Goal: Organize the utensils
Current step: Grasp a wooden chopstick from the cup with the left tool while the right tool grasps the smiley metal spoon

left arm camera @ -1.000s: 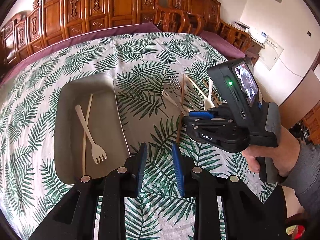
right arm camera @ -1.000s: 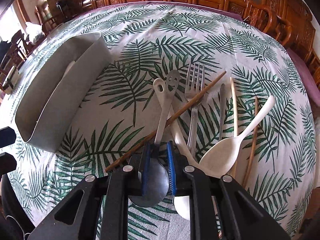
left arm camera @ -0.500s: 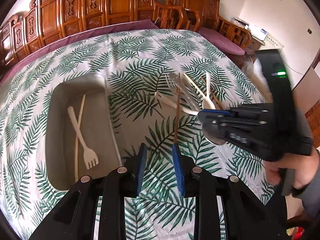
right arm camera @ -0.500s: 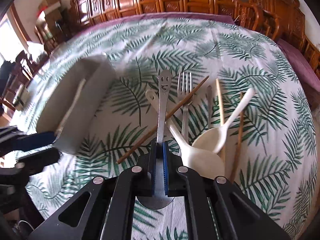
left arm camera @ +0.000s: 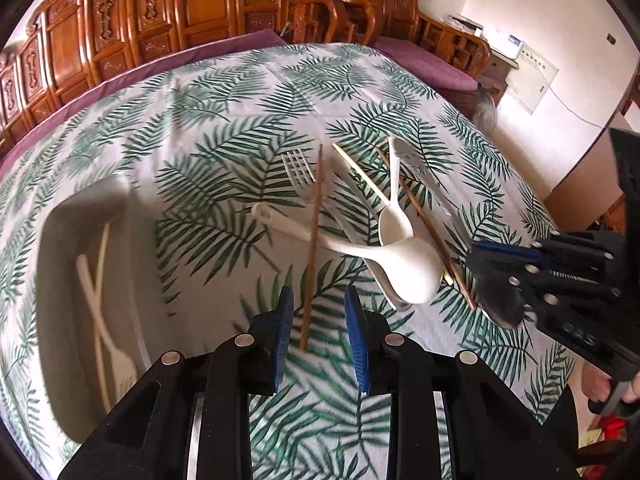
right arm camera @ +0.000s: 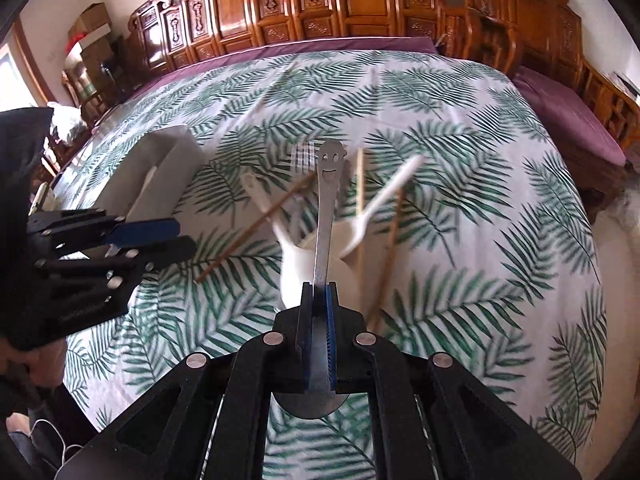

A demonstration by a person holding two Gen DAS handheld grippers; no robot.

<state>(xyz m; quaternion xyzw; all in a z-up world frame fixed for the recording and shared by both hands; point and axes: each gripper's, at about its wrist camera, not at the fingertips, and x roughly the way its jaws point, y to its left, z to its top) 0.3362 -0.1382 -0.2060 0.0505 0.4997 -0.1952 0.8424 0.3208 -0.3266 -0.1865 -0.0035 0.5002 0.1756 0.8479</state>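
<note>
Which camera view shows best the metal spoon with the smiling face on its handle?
The right wrist view: the metal spoon stands in the middle, clamped in the right gripper, and the smiling face on its handle is plain. The left wrist view shows only its dark bowl, blurred, under that gripper.

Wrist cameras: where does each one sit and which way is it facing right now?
Left wrist: on the left gripper, angled down over the leaf-print tablecloth; open blue pads straddle a dark chopstick, the grey tray at its left.
Right wrist: on the right gripper, tilted down across the table; pads shut on the smiley metal spoon.
Shared: the white ladle, the chopstick, the tray; each shows the other gripper.
</note>
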